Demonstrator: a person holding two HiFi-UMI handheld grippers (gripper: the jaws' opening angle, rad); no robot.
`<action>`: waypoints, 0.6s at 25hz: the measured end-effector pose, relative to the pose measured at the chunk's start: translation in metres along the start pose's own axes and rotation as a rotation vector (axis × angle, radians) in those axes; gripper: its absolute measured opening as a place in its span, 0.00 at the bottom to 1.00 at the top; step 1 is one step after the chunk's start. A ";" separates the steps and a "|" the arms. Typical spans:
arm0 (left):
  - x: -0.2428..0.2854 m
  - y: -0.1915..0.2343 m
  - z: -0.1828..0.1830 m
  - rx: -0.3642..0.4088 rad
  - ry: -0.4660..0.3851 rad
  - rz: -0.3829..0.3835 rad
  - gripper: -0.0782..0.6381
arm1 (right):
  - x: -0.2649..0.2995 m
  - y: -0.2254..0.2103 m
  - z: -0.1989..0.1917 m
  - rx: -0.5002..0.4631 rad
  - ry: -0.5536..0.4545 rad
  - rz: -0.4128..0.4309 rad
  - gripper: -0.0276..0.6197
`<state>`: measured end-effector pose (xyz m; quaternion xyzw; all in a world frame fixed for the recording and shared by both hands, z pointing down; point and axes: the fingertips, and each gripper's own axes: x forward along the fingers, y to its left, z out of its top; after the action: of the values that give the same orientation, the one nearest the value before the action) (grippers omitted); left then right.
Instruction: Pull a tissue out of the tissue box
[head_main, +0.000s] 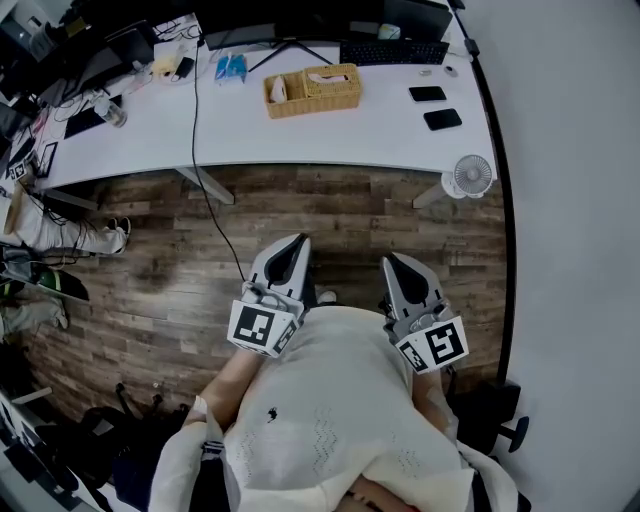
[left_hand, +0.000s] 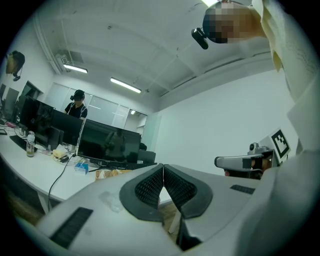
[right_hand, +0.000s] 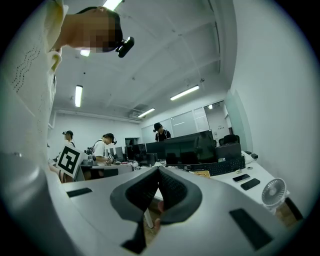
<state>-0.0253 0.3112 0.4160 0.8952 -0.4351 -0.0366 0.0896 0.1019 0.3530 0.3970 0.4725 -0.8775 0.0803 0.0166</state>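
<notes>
The wicker tissue box (head_main: 333, 84) stands on the white desk (head_main: 300, 135) at the far side, with a white tissue (head_main: 326, 76) poking from its top. An open wicker basket (head_main: 284, 96) adjoins it on the left. My left gripper (head_main: 297, 243) and right gripper (head_main: 391, 260) are held close to my body over the wood floor, well short of the desk. Both point at the desk, shut, with nothing between the jaws. In the left gripper view the jaws (left_hand: 163, 167) meet at the tips and the box (left_hand: 109, 173) shows small beyond them. The right gripper's jaws (right_hand: 158, 170) also meet.
On the desk are a keyboard (head_main: 393, 52), two dark phones (head_main: 428, 94), a blue pack (head_main: 231, 68), a bottle (head_main: 113, 111) and monitors. A small fan (head_main: 471, 175) sits at the desk's right corner. A cable (head_main: 207, 185) hangs to the floor. People stand behind the monitors (right_hand: 161, 131).
</notes>
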 end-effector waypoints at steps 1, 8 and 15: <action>0.001 0.002 0.000 -0.005 -0.003 0.003 0.13 | 0.001 0.000 -0.001 -0.011 0.008 -0.003 0.04; 0.015 0.015 0.000 -0.012 -0.024 0.007 0.13 | 0.009 -0.010 -0.009 -0.045 0.038 -0.032 0.04; 0.036 0.035 0.007 -0.015 -0.051 0.013 0.13 | 0.034 -0.028 -0.007 -0.015 0.029 -0.043 0.04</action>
<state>-0.0316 0.2610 0.4165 0.8903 -0.4430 -0.0621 0.0854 0.1058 0.3106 0.4110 0.4898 -0.8675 0.0801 0.0348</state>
